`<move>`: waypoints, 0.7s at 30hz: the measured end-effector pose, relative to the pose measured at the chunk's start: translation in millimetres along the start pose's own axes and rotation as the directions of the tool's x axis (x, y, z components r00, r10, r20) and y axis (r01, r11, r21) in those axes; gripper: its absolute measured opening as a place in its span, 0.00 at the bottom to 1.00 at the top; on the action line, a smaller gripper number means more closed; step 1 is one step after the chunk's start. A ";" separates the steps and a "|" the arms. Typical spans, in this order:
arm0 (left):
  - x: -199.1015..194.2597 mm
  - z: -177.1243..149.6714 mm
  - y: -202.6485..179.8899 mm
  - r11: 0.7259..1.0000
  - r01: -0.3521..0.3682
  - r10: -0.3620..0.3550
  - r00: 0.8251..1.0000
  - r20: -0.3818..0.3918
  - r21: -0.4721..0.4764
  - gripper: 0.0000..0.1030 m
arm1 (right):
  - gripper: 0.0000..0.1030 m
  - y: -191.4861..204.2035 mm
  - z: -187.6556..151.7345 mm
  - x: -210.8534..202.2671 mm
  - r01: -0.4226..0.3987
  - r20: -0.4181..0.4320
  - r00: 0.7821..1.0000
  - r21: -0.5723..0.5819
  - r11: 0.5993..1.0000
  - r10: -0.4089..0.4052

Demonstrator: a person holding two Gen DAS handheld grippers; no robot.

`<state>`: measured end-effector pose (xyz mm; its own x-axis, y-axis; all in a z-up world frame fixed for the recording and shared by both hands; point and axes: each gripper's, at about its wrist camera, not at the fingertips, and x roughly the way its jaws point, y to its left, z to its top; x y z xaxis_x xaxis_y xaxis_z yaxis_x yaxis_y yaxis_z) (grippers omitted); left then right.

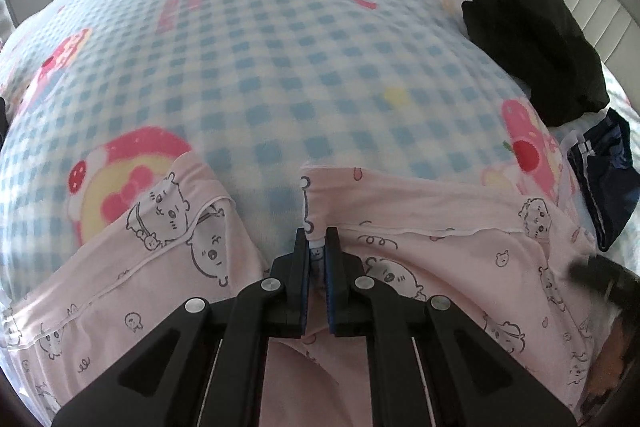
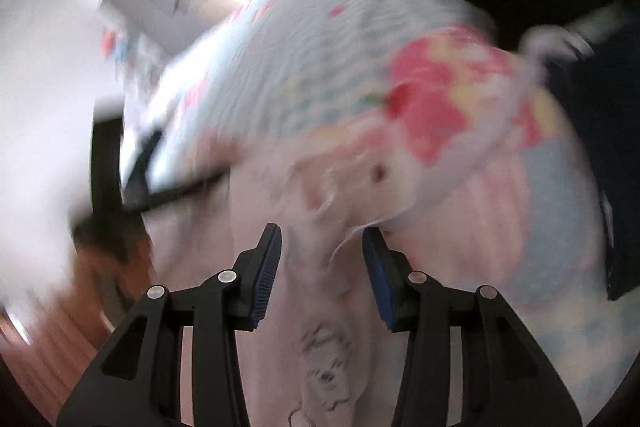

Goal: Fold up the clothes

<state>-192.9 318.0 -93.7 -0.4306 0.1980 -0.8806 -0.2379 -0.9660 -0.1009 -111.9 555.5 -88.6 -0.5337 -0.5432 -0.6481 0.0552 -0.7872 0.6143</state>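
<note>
checked blanket (image 1: 280, 39) spreads ahead of both grippers | pink pyjama garment (image 1: 460, 267) lies on it beneath them | black clothing (image 1: 532, 39) far right, dark blue garment (image 1: 608, 183) nearer | left gripper (image 1: 317, 239) pinches pyjama edge | right gripper (image 2: 322, 247) jaws apart over pink cloth, view blurred

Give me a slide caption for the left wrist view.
Left gripper pinches pink cartoon-print garment on a blue checked blanket.
</note>
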 end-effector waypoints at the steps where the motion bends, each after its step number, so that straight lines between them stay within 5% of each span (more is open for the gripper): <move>1: -1.5 1.1 1.5 1.000 0.002 -0.002 1.000 0.005 -0.001 0.07 | 0.43 -10.4 3.5 -5.2 -0.026 0.025 0.999 0.051 0.998 0.025; 7: -8.1 8.5 2.4 1.000 0.013 -0.013 0.999 0.043 -0.001 0.07 | 0.43 -29.3 0.7 7.6 -0.054 -0.029 0.998 0.123 0.991 0.057; 11: -12.5 13.3 3.1 1.000 0.020 -0.020 0.997 0.069 -0.002 0.07 | 0.13 -5.8 4.1 9.9 -0.027 -0.017 1.000 -0.009 1.000 0.027; 15: -16.9 18.2 3.8 1.000 0.027 -0.027 0.995 0.095 -0.002 0.07 | 0.07 16.1 5.1 -15.7 0.138 0.089 0.988 -0.161 0.977 -0.125; 21: 0.7 43.1 -7.5 0.996 0.088 -0.088 0.993 0.075 0.005 0.07 | 0.06 -13.1 16.3 -65.5 0.292 0.175 0.946 -0.101 0.951 -0.272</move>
<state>-229.0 332.5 -73.6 -0.4723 0.2945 -0.8308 -0.2796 -0.9439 -0.1757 -91.4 606.1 -46.9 -0.6677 -0.2485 -0.7017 -0.0180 -0.9370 0.3489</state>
